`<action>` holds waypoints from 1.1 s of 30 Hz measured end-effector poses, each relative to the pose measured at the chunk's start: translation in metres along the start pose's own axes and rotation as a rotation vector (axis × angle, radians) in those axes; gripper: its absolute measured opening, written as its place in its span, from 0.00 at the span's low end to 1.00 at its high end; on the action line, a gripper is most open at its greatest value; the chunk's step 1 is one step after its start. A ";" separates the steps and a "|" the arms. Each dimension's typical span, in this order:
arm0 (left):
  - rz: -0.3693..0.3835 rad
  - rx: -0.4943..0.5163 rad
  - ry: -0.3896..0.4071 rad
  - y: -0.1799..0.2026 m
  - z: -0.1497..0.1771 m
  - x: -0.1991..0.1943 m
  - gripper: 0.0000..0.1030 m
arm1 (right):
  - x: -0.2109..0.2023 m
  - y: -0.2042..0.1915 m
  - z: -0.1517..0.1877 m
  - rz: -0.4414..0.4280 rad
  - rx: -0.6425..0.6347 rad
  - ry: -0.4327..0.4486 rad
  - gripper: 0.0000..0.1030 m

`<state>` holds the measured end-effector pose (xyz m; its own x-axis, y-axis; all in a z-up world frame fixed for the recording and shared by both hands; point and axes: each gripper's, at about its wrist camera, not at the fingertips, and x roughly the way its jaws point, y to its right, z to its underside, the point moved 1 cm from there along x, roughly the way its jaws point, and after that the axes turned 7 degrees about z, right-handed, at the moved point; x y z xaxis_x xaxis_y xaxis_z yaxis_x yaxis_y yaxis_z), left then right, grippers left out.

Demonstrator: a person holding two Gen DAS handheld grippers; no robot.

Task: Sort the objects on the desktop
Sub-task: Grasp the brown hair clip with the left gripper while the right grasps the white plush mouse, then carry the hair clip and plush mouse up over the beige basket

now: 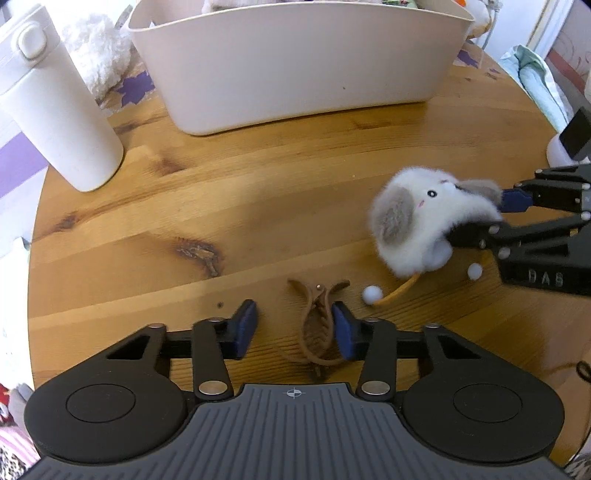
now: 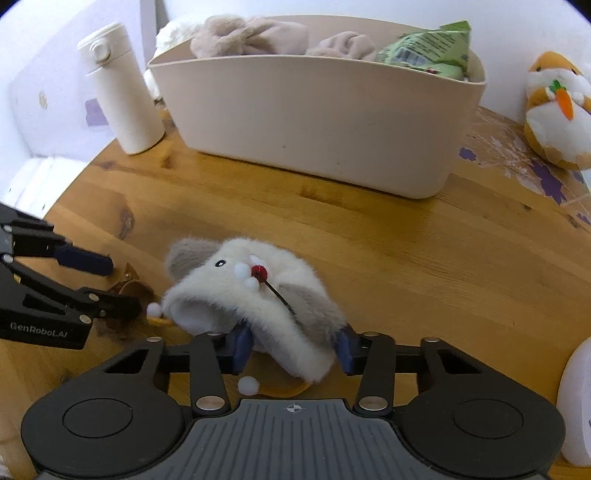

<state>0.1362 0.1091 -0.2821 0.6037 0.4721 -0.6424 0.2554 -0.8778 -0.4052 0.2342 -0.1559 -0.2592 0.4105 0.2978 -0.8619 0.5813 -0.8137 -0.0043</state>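
Observation:
A fluffy white and grey plush hat (image 1: pixel 417 221) with pom-poms and an orange strap lies on the round wooden table (image 1: pixel 258 206). My right gripper (image 2: pixel 291 347) is shut on the plush hat (image 2: pixel 258 299) at its near edge; it also shows in the left wrist view (image 1: pixel 491 218). A brown hair claw clip (image 1: pixel 317 317) lies between the fingers of my left gripper (image 1: pixel 293 326), close to the right pad (image 1: pixel 341 328). The left gripper is open around it; it also shows in the right wrist view (image 2: pixel 107 284). A beige storage bin (image 2: pixel 325 122) stands behind.
A white tumbler (image 1: pixel 51 107) stands at the far left. The bin holds plush items (image 2: pixel 251 35) and a green packet (image 2: pixel 428 48). An orange and white plush toy (image 2: pixel 557 107) sits at the far right. A white object (image 2: pixel 576 402) is at the right edge.

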 end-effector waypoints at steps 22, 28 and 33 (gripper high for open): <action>0.041 -0.041 0.035 -0.006 0.003 -0.018 0.20 | -0.023 0.012 -0.002 -0.025 0.026 0.070 0.16; 0.050 -0.035 0.082 -0.004 -0.008 -0.031 0.20 | -0.037 0.021 -0.007 -0.026 0.040 0.110 0.15; 0.055 -0.020 0.126 -0.002 -0.019 -0.044 0.20 | -0.051 0.036 -0.016 -0.032 0.083 0.145 0.16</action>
<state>0.1239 0.0883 -0.2411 0.7071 0.4108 -0.5756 0.2341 -0.9040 -0.3577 0.2458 -0.1927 -0.2075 0.4933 0.3888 -0.7781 0.5382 -0.8392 -0.0781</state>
